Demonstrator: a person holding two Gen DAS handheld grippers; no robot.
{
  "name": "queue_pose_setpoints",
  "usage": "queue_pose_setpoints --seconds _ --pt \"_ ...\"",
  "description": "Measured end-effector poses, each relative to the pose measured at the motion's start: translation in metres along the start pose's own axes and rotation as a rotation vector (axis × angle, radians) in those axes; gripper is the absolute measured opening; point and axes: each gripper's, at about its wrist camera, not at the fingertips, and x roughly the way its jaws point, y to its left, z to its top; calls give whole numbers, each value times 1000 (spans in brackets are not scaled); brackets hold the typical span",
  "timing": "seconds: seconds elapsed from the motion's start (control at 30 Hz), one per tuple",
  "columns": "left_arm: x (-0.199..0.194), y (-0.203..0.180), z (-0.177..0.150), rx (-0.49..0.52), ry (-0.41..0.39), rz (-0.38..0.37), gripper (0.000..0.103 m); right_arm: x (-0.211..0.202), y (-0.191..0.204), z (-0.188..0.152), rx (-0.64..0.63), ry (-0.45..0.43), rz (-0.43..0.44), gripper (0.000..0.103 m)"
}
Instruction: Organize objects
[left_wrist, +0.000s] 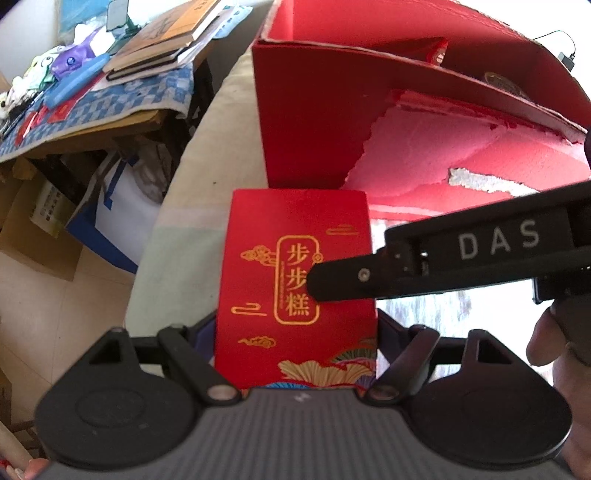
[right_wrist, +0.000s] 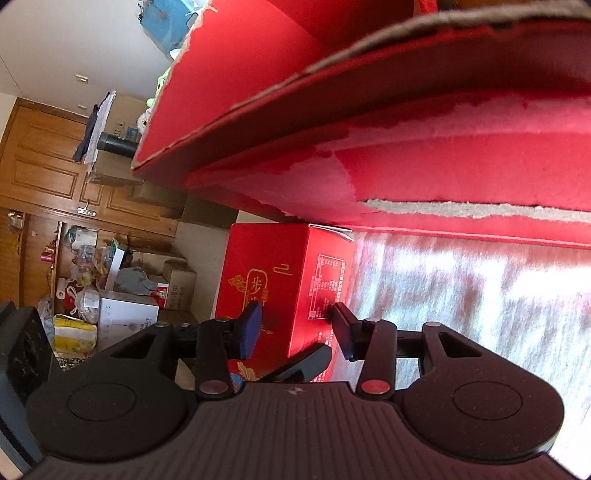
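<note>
- A small red box (left_wrist: 295, 291) printed with gold characters and cloud ornaments stands on a pale counter (left_wrist: 173, 254). Its far edge touches, or nearly touches, the foot of a much larger red carton (left_wrist: 314, 122).
- The large carton is open at the top, with torn paper showing on its side wall and flaps.
- In the left wrist view, the left hand-held gripper (left_wrist: 295, 332) straddles the small box, one finger at each long side. The fingers sit close against the sides, but the picture does not settle whether they press on the box or only flank it.
- The right hand-held gripper (right_wrist: 295, 325) comes in from the right side. In its own view its fingers stand apart, one over the gold-printed face and one at the side panel with small white print, and a gap shows between that finger and the panel, so it is not clamped on the box.
- In the left view, one dark finger (left_wrist: 354, 275) of the right tool lies across the printed face of the small box.
- A person's fingers show at the right edge of the left view.
- Judged by its look, the small box is light, stiff cardboard with a smooth printed skin that may slip a little and would dent under hard squeezing.
- The best hold is probably across the two long sides near the middle, with gentle, even pressure.
- Beyond the counter, a cluttered side table (left_wrist: 96, 122) carries books on a blue checked cloth.
</note>
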Motion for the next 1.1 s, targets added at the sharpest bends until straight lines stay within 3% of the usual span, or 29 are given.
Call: queue_pose_setpoints --seconds 0.67,1.1 --pt "-29 -19 -17 -29 -33 17 79 -25 4 -18 -113 -10 26 45" --pt "-62 -83 -24 61 -106 -15 79 -80 -10 -49 -148 -143 22 46"
